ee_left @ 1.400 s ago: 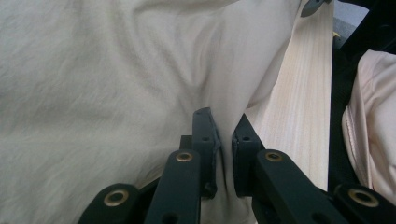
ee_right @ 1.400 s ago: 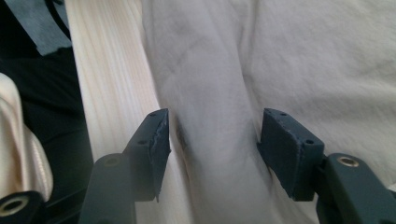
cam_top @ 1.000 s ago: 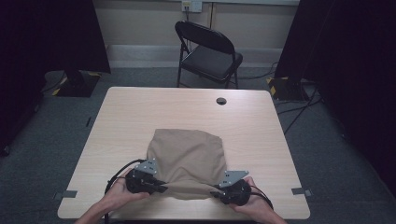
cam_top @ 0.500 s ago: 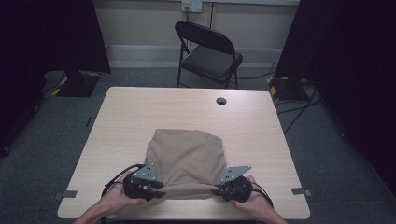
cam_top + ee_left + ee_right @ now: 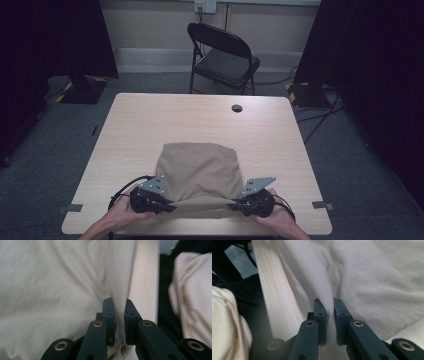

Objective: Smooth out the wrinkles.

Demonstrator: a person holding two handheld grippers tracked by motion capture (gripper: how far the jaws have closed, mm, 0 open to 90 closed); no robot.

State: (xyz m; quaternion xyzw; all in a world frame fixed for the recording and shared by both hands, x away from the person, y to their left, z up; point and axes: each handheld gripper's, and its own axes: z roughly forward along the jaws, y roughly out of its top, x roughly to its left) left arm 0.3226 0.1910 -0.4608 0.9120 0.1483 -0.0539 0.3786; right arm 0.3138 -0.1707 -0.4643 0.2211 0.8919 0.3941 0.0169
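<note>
Near cloth [image 5: 200, 170] edge now pulled taut — left tongs [image 5: 169, 208] just closing, right tongs [image 5: 233, 205] clamped, both pinching it.

The left gripper [image 5: 167, 207] and right gripper [image 5: 234, 205] are black, chunky bodies, each topped by a grey three-cornered plate dotted with small holes. A black cable loops from the back of each. Seen from the gripper views, the jaws are flat dark blocks with small screws, carried on black link arms joined by brass-coloured rivets. The forearms are bare, with no sleeves in sight.
</note>
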